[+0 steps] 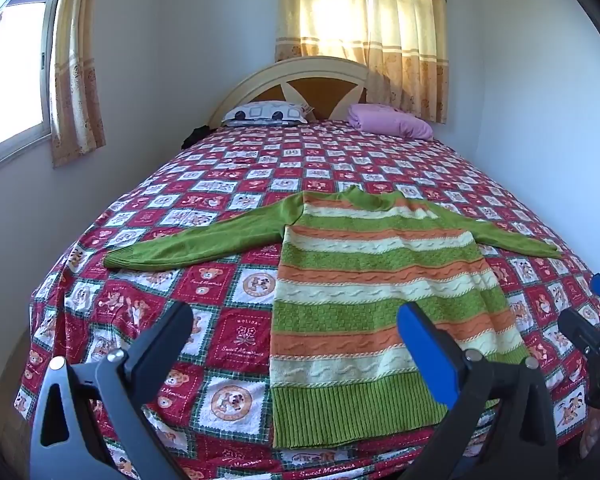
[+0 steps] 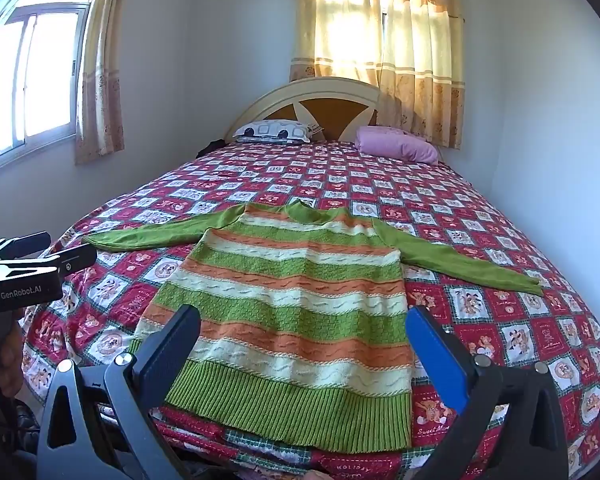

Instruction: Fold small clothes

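Observation:
A small knitted sweater (image 1: 363, 280) with green, orange and cream stripes and plain green sleeves lies flat on the bed, hem towards me, both sleeves spread out sideways. It also shows in the right wrist view (image 2: 296, 300). My left gripper (image 1: 296, 332) is open and empty, held above the foot of the bed over the sweater's lower left part. My right gripper (image 2: 303, 336) is open and empty, held over the sweater's hem. The right gripper's fingers (image 1: 591, 320) show at the right edge of the left wrist view; the left gripper (image 2: 40, 256) shows at the left edge of the right wrist view.
The bed has a red patchwork cover (image 1: 228, 272) with cartoon squares. A patterned pillow (image 1: 268, 114) and a folded purple cloth (image 1: 387, 120) lie by the headboard (image 1: 300, 76). Walls stand close on both sides; curtained windows are behind and to the left.

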The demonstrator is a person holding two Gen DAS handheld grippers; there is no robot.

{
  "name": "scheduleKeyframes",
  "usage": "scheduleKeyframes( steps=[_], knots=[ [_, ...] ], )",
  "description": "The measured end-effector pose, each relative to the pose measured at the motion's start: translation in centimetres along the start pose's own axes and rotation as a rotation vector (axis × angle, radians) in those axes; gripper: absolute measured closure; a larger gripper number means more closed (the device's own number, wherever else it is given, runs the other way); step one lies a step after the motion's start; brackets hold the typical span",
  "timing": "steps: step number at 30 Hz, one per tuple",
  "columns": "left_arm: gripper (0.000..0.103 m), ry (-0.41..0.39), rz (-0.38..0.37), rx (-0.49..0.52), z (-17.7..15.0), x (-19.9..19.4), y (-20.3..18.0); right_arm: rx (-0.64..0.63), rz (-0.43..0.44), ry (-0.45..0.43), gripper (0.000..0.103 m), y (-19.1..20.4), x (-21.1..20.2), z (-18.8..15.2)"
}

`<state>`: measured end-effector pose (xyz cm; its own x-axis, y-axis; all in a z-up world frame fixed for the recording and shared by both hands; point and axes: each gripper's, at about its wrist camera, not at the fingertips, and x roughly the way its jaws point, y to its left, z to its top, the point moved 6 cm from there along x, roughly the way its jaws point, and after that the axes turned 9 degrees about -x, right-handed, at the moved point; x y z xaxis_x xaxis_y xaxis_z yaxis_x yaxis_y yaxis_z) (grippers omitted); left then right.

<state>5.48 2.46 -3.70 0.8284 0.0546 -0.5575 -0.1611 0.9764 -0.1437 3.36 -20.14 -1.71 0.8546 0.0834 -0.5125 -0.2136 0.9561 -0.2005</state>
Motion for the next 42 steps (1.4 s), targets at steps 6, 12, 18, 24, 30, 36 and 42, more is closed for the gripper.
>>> scheduleKeyframes(
  steps=[6,12,18,24,30,36,42],
  knots=[
    [0.0,-0.001,-0.001,0.0,-0.08,-0.01,-0.11,0.001,0.001,0.0,0.001,0.01,0.0,-0.03],
    [0.0,-0.001,-0.001,0.001,-0.09,0.0,-0.12,0.0,0.002,0.002,0.001,0.12,-0.04,-0.09],
    [0.0,-0.002,-0.001,0.0,-0.07,0.0,-0.09,-0.002,0.004,0.004,0.001,0.22,0.01,-0.1],
    [0.0,-0.001,-0.002,0.0,-0.04,0.01,-0.07,-0.008,0.005,0.001,0.001,0.26,0.03,-0.11],
    [0.0,0.001,-0.003,0.0,-0.02,0.03,-0.03,-0.014,0.01,0.006,0.001,0.33,0.11,-0.36],
    [0.0,0.002,-0.002,-0.001,0.02,0.05,0.06,-0.023,0.008,0.003,0.001,0.56,0.12,-0.44],
    [0.0,0.006,-0.003,0.003,-0.05,0.19,0.32,-0.072,0.05,0.002,0.001,0.61,0.46,-0.6]
  ],
)
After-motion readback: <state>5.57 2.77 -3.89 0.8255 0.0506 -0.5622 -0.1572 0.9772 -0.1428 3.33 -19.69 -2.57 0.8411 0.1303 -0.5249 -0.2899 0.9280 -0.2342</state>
